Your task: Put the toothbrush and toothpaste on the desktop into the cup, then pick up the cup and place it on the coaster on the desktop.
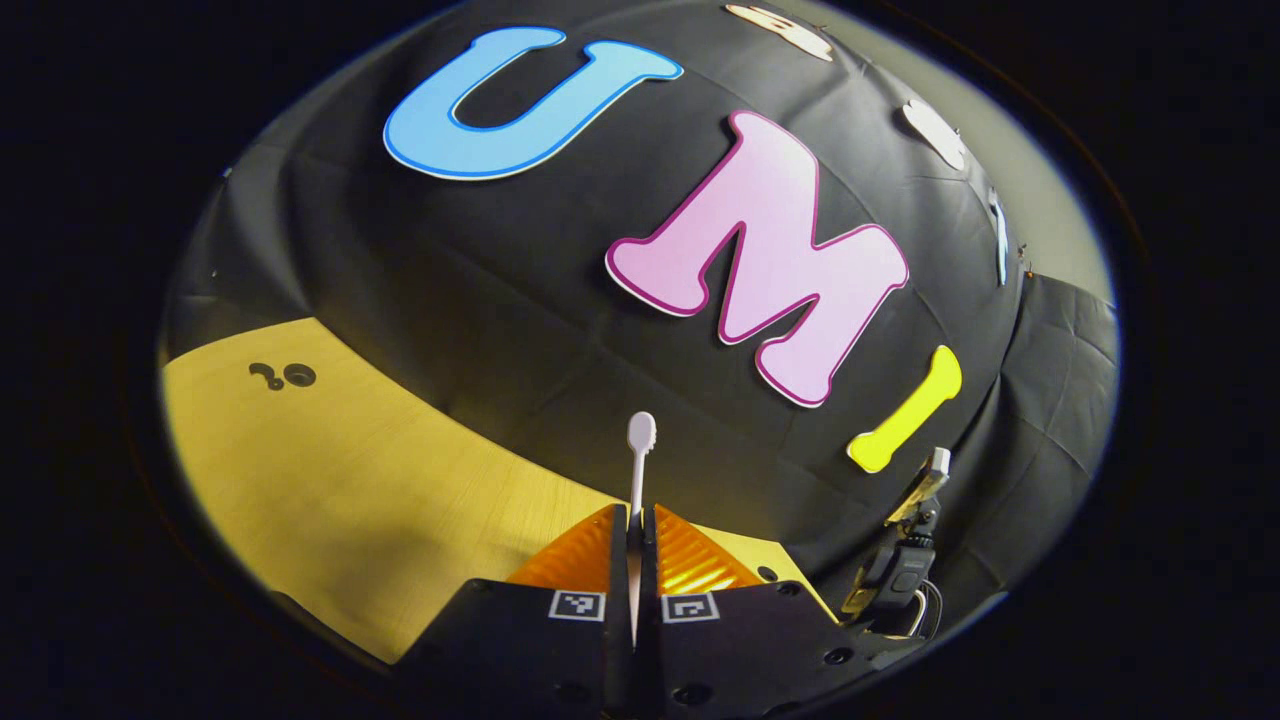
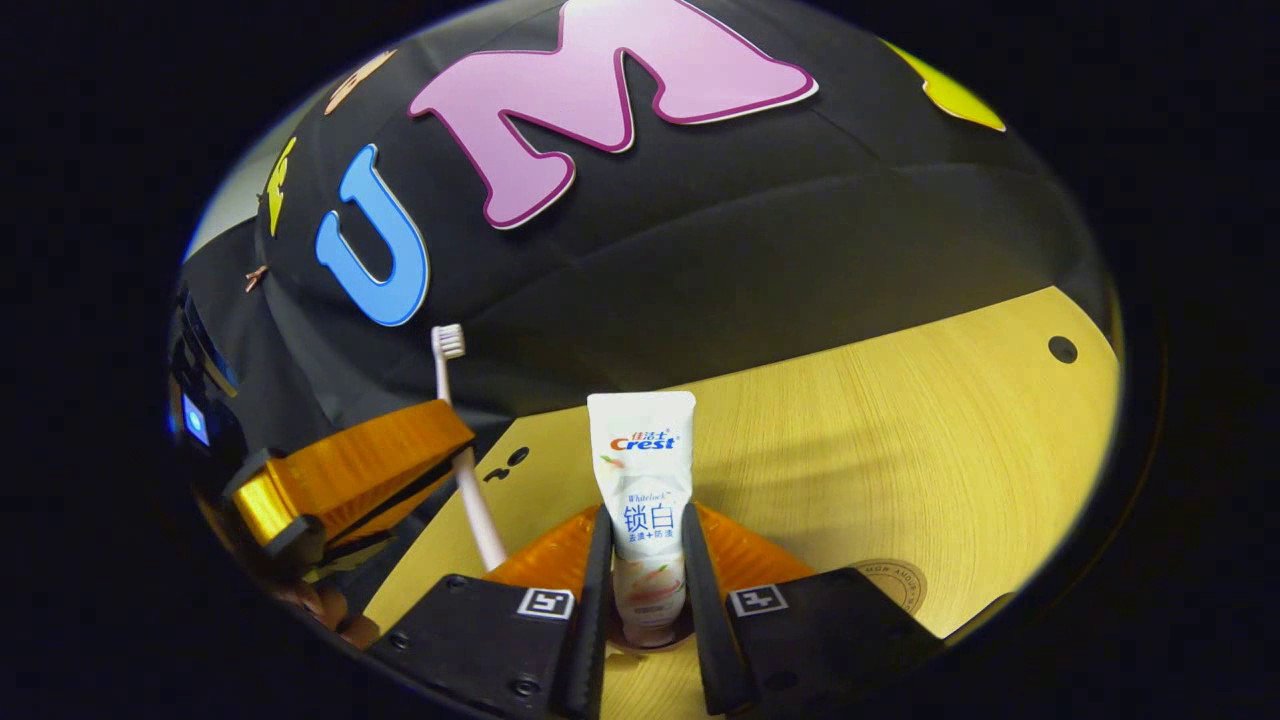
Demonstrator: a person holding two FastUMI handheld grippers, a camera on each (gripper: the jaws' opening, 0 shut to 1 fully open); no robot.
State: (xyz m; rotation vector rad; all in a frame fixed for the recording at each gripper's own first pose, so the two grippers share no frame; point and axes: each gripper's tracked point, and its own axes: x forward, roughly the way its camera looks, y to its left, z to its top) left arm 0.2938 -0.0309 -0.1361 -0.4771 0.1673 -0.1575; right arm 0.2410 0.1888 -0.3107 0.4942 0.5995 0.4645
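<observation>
A white toothbrush (image 1: 641, 440) stands upright, bristle head up, between the fingers of my left gripper (image 1: 640, 520), which is shut on its handle. A white toothpaste tube (image 2: 643, 470) stands upright with its flat end up and its cap end down; my right gripper (image 2: 645, 515) is shut on its lower half. In the right gripper view the left gripper (image 2: 455, 440) hangs to the left of the tube, with the toothbrush (image 2: 448, 342) sticking up from it and its handle slanting down below. A round brown coaster (image 2: 890, 585) lies on the table at the lower right.
The light wooden table (image 1: 350, 480) runs up to the black cloth wall. It has small dark holes (image 1: 285, 376) near its far edge and one hole (image 2: 1062, 349) at the right. A small device on a cabled mount (image 1: 905, 560) stands at the table's right end.
</observation>
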